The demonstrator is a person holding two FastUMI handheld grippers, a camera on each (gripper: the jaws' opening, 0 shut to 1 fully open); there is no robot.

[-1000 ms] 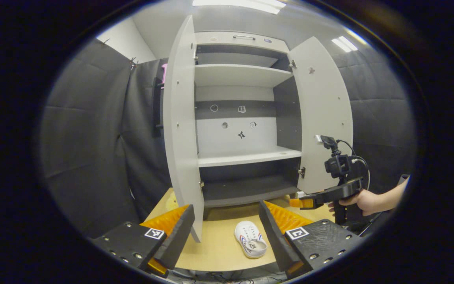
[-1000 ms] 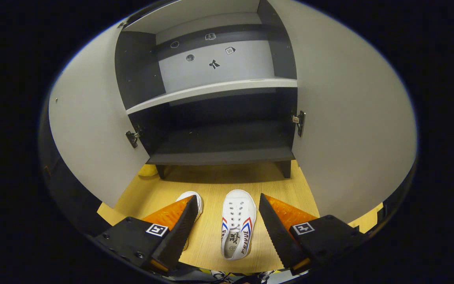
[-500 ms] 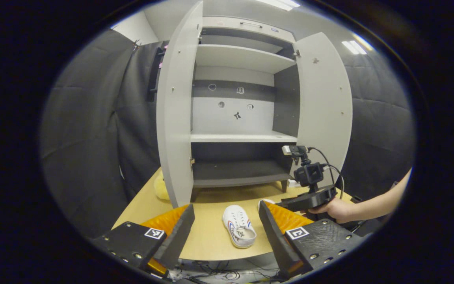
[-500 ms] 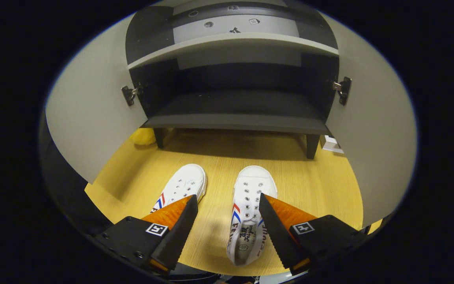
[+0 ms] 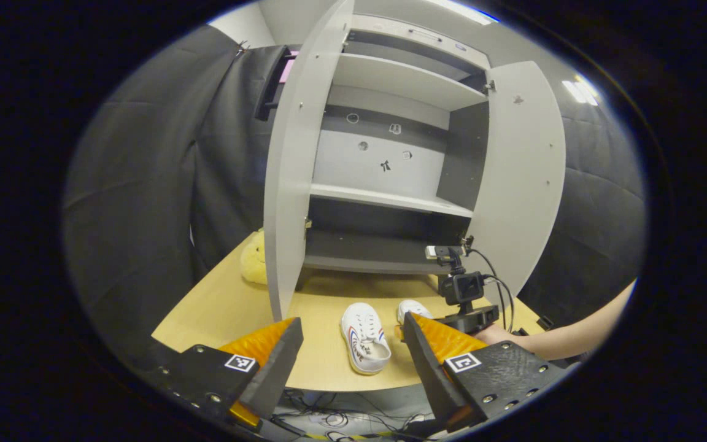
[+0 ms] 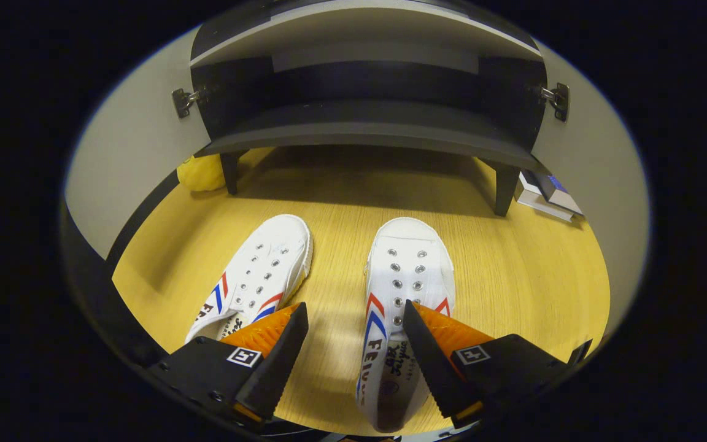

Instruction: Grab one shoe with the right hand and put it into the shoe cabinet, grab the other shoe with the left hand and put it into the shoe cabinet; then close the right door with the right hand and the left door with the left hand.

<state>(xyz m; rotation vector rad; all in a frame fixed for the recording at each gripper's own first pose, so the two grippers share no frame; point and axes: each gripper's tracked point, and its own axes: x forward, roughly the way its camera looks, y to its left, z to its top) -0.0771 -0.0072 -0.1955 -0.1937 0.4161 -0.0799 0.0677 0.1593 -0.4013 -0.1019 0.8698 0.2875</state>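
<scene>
Two white lace-less shoes with red and blue stripes lie side by side on the wooden table, toes toward the cabinet: the left shoe (image 6: 258, 276) (image 5: 363, 337) and the right shoe (image 6: 407, 276) (image 5: 413, 309). My right gripper (image 6: 355, 350) hovers open low over their heel ends, its right finger above the right shoe's opening and its left finger over the left shoe's heel. Seen from the left gripper view, that right gripper (image 5: 463, 294) is held by a hand (image 5: 496, 334) just right of the shoes. My left gripper (image 5: 353, 362) is open and empty, back at the table's near edge.
The shoe cabinet (image 5: 390, 166) stands open, left door (image 5: 292, 184) and right door (image 5: 525, 178) swung wide; its dark bottom shelf (image 6: 359, 123) is bare. A yellow soft toy (image 6: 202, 172) lies by the left cabinet leg and a small box (image 6: 547, 193) by the right leg.
My right gripper has dropped lower and closer to the shoes, which now look larger. My left gripper has pulled back and turned a little left; both stay open.
</scene>
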